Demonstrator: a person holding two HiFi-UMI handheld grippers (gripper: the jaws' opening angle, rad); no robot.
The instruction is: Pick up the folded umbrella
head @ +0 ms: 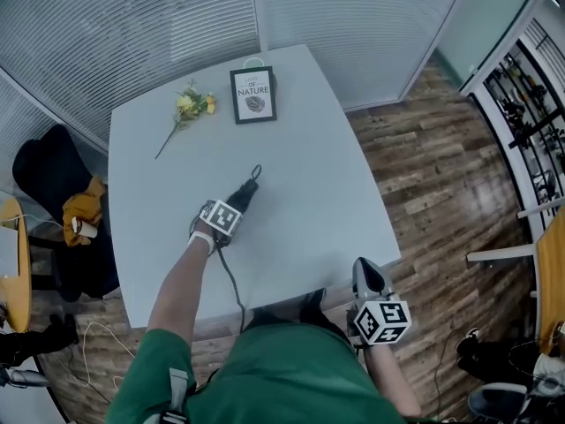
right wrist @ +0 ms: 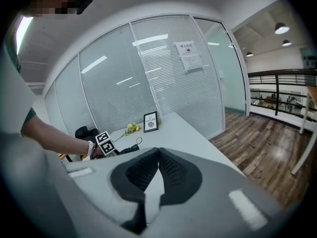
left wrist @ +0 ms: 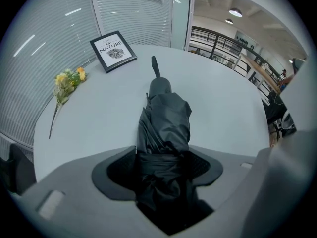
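The folded black umbrella [head: 246, 192] lies on the white table [head: 309, 175], its wrist loop pointing toward the far edge. My left gripper [head: 235, 205] points steeply down over the umbrella's near end. In the left gripper view the umbrella [left wrist: 166, 118] runs straight between the wide-set jaws of the left gripper [left wrist: 163, 165], its loose fabric filling the gap and brushing both pads, and it still rests on the table. My right gripper [head: 368, 270] hovers off the table's near right corner, away from the umbrella. The right gripper [right wrist: 158, 152] has its pad tips together and holds nothing.
A framed "NATURE" print [head: 253, 94] and a sprig of yellow flowers [head: 190, 106] sit at the table's far side. A black chair [head: 48, 170] with a yellow cloth [head: 84, 208] stands at the left. Glass walls with blinds rise behind. Wooden floor lies to the right.
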